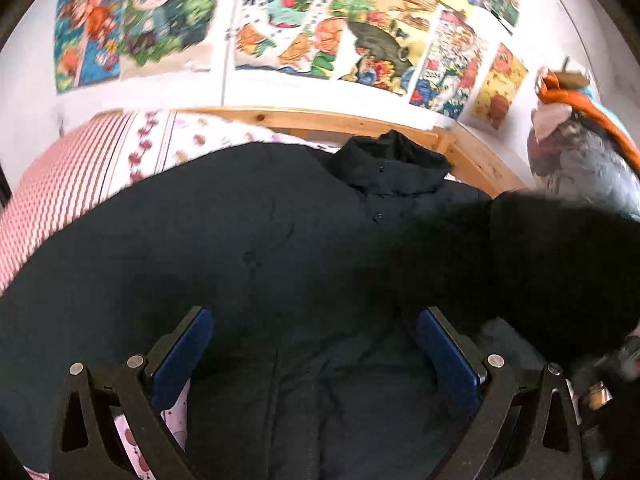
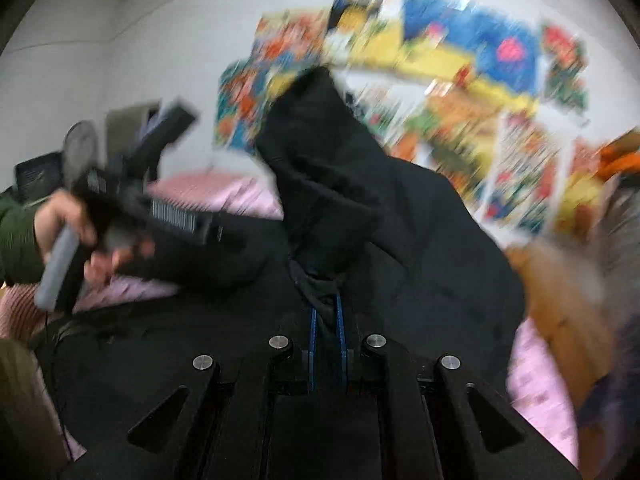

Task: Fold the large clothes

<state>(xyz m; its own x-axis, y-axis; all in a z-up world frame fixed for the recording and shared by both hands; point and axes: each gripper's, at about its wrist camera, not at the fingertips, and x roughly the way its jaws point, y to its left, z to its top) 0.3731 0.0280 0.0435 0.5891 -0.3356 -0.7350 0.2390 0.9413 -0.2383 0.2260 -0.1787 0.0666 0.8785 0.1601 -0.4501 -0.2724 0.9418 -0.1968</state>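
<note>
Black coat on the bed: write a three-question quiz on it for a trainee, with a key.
1. True or false: the left gripper is clamped on the black coat.
2. What does the right gripper pinch? A) a pillow B) a fold of the coat C) a poster
3. What covers the wall behind the bed?

Key: 1. False, its jaws stand wide open above the coat. 2. B. 3. Colourful cartoon posters.
</note>
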